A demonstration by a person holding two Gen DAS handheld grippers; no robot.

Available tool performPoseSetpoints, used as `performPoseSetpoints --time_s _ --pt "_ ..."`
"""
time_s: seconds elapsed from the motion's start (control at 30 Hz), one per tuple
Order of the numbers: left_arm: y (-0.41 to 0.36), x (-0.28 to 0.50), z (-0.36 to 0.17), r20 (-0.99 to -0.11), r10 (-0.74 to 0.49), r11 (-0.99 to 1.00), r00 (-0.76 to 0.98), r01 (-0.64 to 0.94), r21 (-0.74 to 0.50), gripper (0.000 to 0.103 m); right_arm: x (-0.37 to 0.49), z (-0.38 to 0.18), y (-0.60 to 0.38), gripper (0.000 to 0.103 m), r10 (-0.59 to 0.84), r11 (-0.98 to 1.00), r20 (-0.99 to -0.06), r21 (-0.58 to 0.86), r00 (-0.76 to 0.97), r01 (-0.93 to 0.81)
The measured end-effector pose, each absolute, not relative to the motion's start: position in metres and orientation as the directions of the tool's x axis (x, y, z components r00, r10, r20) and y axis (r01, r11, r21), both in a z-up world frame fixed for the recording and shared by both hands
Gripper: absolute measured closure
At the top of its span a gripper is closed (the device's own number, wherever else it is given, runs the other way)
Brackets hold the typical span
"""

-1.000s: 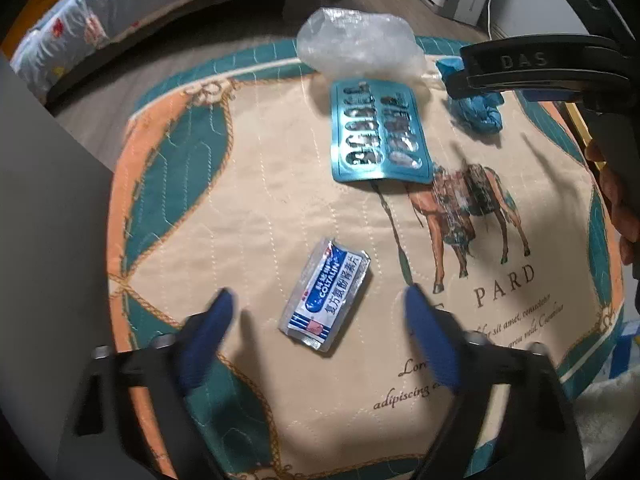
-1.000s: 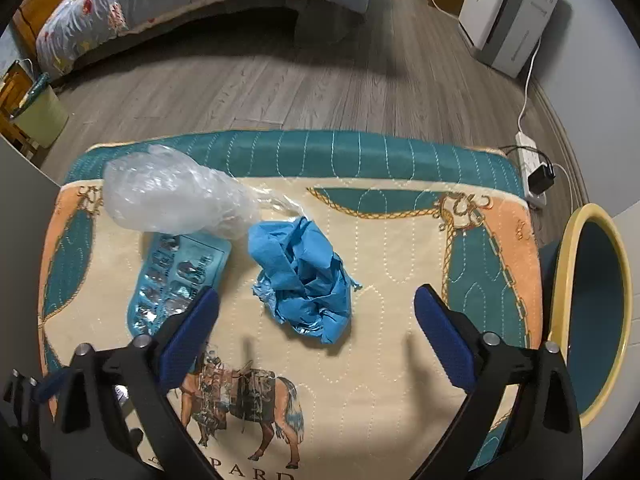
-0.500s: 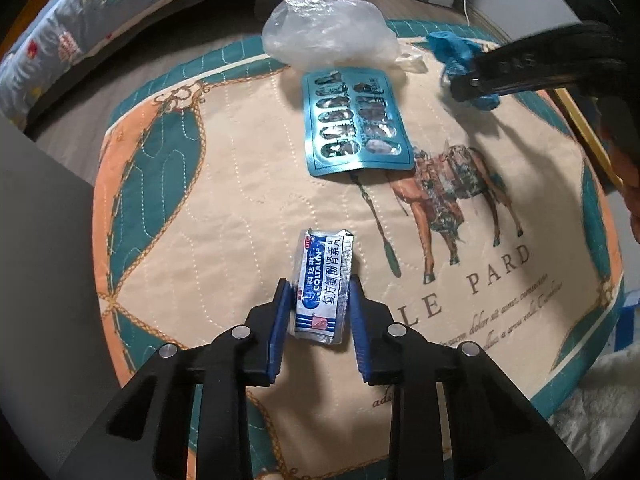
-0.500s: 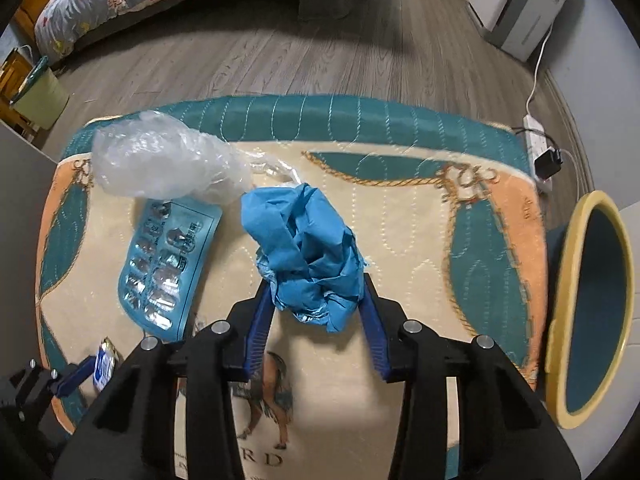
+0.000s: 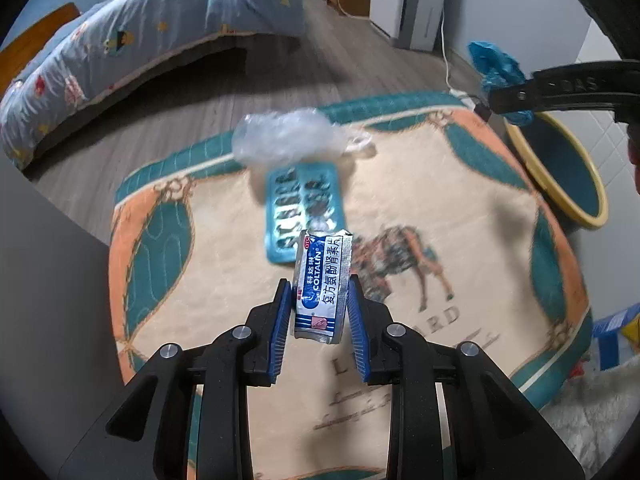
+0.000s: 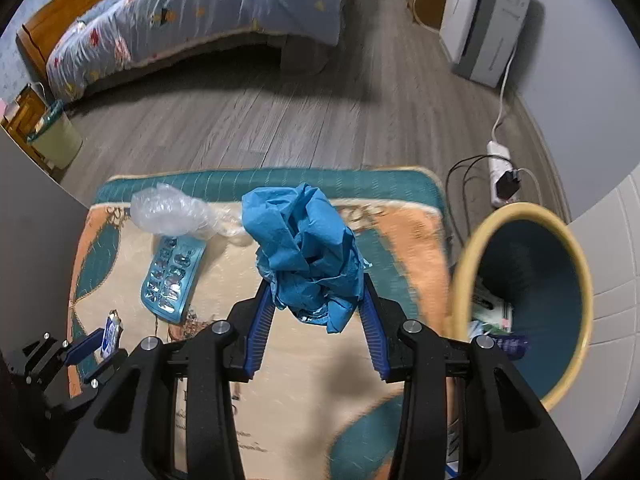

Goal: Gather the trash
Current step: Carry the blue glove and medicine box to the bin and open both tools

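My left gripper [image 5: 319, 300] is shut on a blue-and-white medicine sachet [image 5: 322, 284] and holds it above the patterned mat [image 5: 460, 200]. My right gripper [image 6: 314, 300] is shut on a crumpled blue paper wad [image 6: 306, 256], lifted above the mat [image 6: 400, 240] near the bin. A teal blister pack [image 5: 304, 204] and a crumpled clear plastic bag [image 5: 288, 138] lie on the mat; they also show in the right wrist view as the blister pack [image 6: 173, 278] and the bag [image 6: 172, 216]. A yellow-rimmed teal trash bin [image 6: 532, 304] stands right of the mat with some trash inside.
A bed with a blue quilt [image 6: 192, 20] stands at the back across grey wood floor. A white appliance [image 6: 488, 16] and a power strip [image 6: 500, 172] with cables sit at the back right. A grey wall panel [image 5: 36, 280] is at my left.
Both grippers have lifted off the mat with their items. The right one moved right, toward the bin. The left one raised the sachet upright.
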State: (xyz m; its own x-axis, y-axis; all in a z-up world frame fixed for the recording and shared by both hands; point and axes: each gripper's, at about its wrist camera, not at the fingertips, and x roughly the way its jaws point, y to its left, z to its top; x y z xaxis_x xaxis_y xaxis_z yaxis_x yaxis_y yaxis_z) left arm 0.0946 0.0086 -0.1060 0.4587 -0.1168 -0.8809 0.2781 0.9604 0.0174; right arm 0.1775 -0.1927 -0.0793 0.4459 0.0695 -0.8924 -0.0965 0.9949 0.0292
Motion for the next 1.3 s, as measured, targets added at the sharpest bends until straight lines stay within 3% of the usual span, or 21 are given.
performPoseSetpoints --time_s 0.6,1.07,1.3 --pt "-0.093 0.105 -0.062 -0.804 -0.213 0.922 0.556 0.386 0.023 0.073 0.149 -0.048 -0.327 0.062 0.019 0.998 -0.856 0.044 0.517 0.035" --pt "-0.180 0.107 -0.061 -0.780 -0.322 0.857 0.536 0.515 -0.001 0.073 0.144 -0.064 -0.417 0.062 0.019 0.976 -0.867 0.125 0.498 0.181" --pt "-0.222 0.111 -0.072 -0.789 -0.362 0.823 0.496 0.567 -0.021 0.073 0.146 -0.082 -0.455 0.062 -0.056 0.964 -0.884 0.074 0.465 0.256"
